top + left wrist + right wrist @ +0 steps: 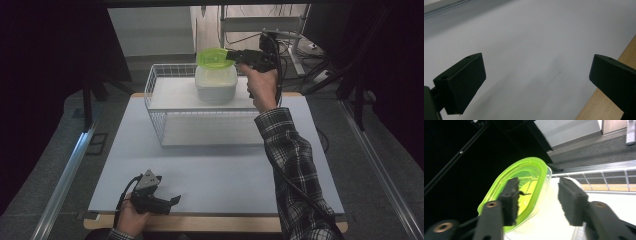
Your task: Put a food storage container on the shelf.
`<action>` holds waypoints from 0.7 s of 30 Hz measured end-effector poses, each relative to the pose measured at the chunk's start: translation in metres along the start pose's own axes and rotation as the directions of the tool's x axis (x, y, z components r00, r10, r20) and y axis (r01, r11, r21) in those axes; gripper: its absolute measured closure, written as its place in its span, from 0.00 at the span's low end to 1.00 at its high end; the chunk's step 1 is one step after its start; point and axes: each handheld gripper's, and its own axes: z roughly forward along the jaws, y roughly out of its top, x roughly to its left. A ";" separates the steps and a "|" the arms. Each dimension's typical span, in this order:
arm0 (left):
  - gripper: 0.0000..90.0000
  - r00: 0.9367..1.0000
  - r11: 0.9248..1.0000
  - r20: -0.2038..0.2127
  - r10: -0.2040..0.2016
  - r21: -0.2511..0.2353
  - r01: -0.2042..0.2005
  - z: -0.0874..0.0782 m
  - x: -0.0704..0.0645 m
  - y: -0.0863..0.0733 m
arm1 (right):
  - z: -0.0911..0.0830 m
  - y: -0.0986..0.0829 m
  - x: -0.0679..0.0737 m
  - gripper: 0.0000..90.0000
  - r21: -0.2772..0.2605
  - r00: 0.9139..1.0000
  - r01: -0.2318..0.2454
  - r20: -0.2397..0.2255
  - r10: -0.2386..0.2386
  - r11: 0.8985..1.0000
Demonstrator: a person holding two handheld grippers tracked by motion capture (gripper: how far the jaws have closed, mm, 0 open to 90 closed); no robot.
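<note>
Black jaws of the left tool [167, 201] are held apart, idle at the desk [215, 175] edge. Farther off, the lid [215, 57] sits tilted on the tub [216, 84] in the basket [155, 95]; the right tool [537, 195] gapes, so it could be dropped askew.

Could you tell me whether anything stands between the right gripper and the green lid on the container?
Nothing visible does. The right gripper is already at the green lid atop the container in the wire basket; its jaws stand apart beside the lid's edge.
</note>
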 end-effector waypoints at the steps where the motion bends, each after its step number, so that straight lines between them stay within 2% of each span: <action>1: 0.01 1.000 1.000 0.000 -0.001 0.000 0.001 0.000 0.000 0.000 | 0.000 0.000 0.000 0.47 0.002 1.000 0.002 -0.014 -0.002 1.000; 3: 0.01 1.000 1.000 0.000 -0.001 0.000 0.001 0.000 0.000 0.000 | 0.000 -0.001 0.000 0.41 0.002 1.000 0.013 -0.023 -0.013 1.000; 8: 0.01 1.000 1.000 0.000 0.000 0.003 0.000 0.001 0.000 0.000 | -0.004 -0.004 0.003 0.28 0.003 0.996 0.083 -0.039 -0.083 0.997; 21: 0.01 1.000 1.000 -0.001 -0.002 0.007 0.002 0.002 0.000 0.000 | -0.021 -0.021 -0.002 0.18 -0.017 0.984 0.144 -0.104 -0.145 0.989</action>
